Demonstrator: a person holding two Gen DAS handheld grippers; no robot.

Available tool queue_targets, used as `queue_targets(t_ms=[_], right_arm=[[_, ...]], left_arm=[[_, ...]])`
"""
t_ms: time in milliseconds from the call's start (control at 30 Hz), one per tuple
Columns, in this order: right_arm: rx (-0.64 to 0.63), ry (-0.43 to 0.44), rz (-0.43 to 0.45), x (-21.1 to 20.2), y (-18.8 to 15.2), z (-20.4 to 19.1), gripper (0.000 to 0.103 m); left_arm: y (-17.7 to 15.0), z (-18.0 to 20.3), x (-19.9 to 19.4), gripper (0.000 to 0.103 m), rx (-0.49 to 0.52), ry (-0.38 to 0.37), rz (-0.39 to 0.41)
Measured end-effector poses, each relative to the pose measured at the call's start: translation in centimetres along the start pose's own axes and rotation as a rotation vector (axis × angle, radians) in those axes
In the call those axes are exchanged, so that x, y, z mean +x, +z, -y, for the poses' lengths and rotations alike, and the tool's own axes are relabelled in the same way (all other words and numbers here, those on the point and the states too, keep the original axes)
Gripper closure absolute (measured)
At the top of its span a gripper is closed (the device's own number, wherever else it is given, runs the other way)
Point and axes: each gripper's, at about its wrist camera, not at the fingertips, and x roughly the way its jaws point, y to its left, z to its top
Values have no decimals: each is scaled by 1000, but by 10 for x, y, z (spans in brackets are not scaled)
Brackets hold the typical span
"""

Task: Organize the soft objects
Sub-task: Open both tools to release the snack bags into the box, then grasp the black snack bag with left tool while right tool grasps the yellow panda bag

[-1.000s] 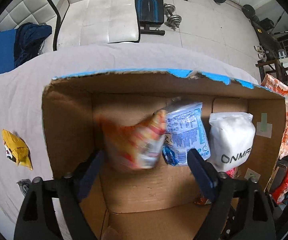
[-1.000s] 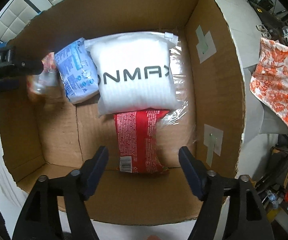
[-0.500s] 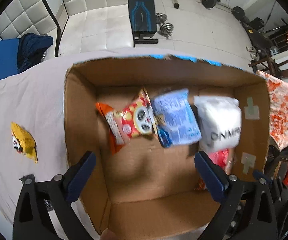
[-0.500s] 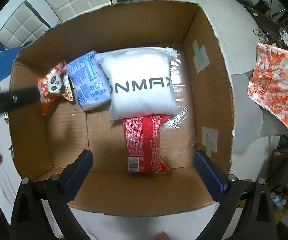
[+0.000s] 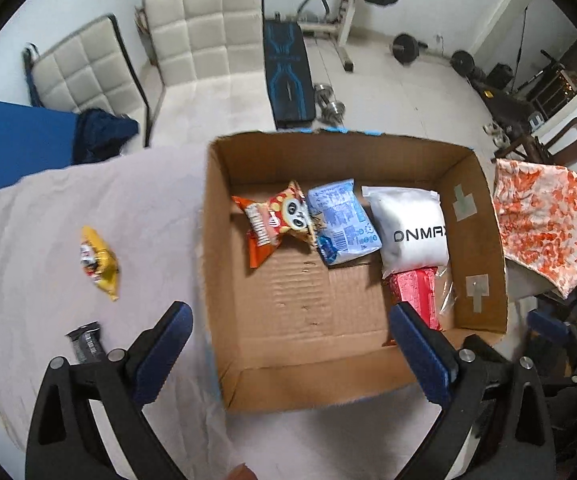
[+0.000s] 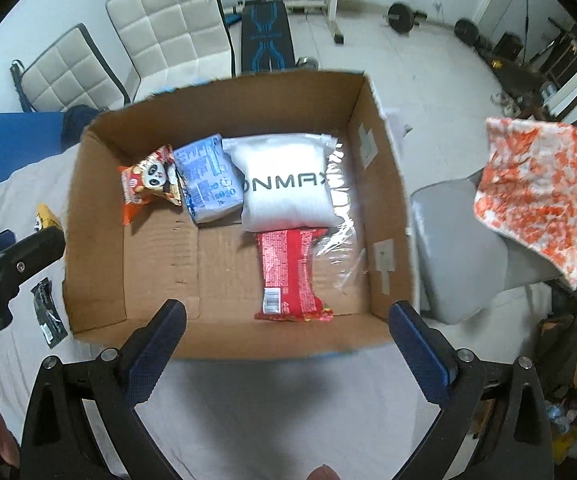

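Note:
An open cardboard box [image 5: 224, 264] [image 6: 100, 240] stands on the cloth-covered table. Inside lie an orange panda snack bag [image 5: 276, 220] [image 6: 148, 180], a blue packet [image 5: 342, 220] [image 6: 208, 178], a white ONMAX pouch [image 5: 412, 228] [image 6: 284, 180] and a red packet [image 5: 416, 292] [image 6: 288, 276]. My left gripper [image 5: 288, 320] hangs open above the box's near left part, nothing between its fingers. High over the box's near wall my right gripper [image 6: 288, 320] is open and empty too. On the cloth left of the box lie a yellow snack bag [image 5: 100, 264] [image 6: 44, 216] and a black packet [image 5: 86, 340] [image 6: 48, 312].
A grey seat [image 6: 460, 252] with an orange-and-white patterned cloth [image 5: 544, 220] [image 6: 540, 192] stands right of the box. White padded chairs [image 5: 200, 44], a blue cushion [image 5: 16, 144] and gym gear [image 5: 288, 76] lie beyond the table. The left gripper's body [image 6: 4, 264] shows at the right view's left edge.
The left gripper let the panda bag drop into the box, and both grippers opened wide and rose away from it. The left one also drifted left, bringing the yellow and black packets into view.

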Motion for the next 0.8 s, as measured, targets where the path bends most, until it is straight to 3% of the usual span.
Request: queue_targets(t_ms=[100, 500, 800], right_arm=[[-10, -29, 56, -24, -16, -3, 0], [1, -12, 190, -108, -69, -8, 0], [17, 15, 208, -128, -81, -17, 0]], left_arm=[[-16, 3, -19, 2, 10, 7, 34], [-61, 2, -83, 2, 20, -25, 119], [-66, -21, -104, 2, -37, -42, 145]])
